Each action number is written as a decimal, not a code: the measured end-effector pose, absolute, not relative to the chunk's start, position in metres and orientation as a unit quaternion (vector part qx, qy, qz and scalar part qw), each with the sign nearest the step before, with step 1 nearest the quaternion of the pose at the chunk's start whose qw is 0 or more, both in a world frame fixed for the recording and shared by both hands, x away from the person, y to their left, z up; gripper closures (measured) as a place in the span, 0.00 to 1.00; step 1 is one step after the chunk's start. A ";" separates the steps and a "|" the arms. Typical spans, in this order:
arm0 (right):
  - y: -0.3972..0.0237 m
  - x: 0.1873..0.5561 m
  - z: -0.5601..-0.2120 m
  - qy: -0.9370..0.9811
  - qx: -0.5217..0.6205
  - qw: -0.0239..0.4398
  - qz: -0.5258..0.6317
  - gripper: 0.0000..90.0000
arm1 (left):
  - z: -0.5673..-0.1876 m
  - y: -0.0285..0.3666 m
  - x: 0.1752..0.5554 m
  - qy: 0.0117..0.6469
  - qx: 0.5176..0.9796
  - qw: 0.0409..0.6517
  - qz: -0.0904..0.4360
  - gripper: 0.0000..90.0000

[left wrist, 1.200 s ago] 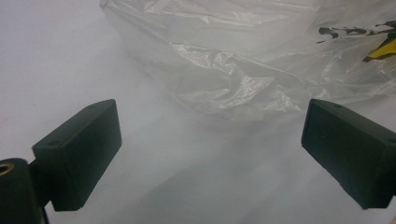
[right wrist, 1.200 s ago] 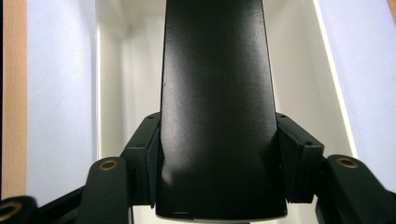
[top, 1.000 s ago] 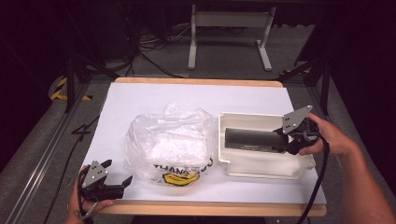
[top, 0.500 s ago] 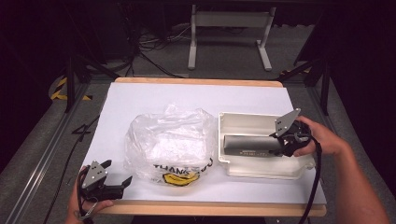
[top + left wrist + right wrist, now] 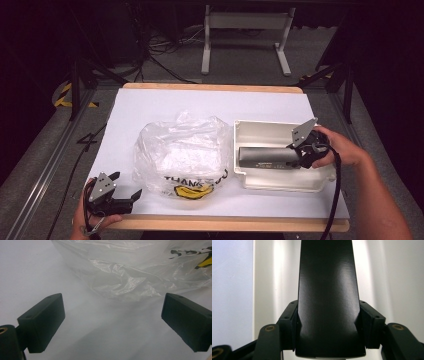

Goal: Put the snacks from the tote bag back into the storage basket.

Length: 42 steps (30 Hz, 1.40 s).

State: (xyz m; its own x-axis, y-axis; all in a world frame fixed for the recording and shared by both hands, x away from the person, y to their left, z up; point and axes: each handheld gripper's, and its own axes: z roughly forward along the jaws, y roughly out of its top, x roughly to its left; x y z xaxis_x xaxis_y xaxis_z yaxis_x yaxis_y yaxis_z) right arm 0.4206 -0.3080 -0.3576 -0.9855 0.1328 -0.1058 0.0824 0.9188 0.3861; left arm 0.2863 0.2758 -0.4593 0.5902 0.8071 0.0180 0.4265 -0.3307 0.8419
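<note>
black bar (image 5: 264, 157) lying crosswise in white tray (image 5: 280, 181), right gripper (image 5: 300, 156) clamping

The clear plastic bag (image 5: 181, 155) reads "THANK" in black above a yellow mark.

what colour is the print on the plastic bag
Black lettering over a yellow mark on the clear plastic bag, best seen in the high view.

Dark cylinder in white tray
The dark cylinder (image 5: 265, 157) lies level inside the white tray (image 5: 260, 131), one end clamped by the right hand-held gripper (image 5: 300, 152).
</note>
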 end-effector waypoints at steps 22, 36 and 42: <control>-0.298 0.426 -0.367 0.990 0.065 0.062 0.105 0.46 | -0.460 0.276 0.286 0.394 0.785 0.423 0.224 0.06; -0.304 0.424 -0.358 0.984 0.076 0.088 0.137 0.43 | -0.459 0.277 0.286 0.394 0.783 0.426 0.224 0.06; -0.310 0.420 -0.349 0.973 0.086 0.104 0.187 0.40 | -0.458 0.277 0.286 0.391 0.783 0.428 0.225 0.06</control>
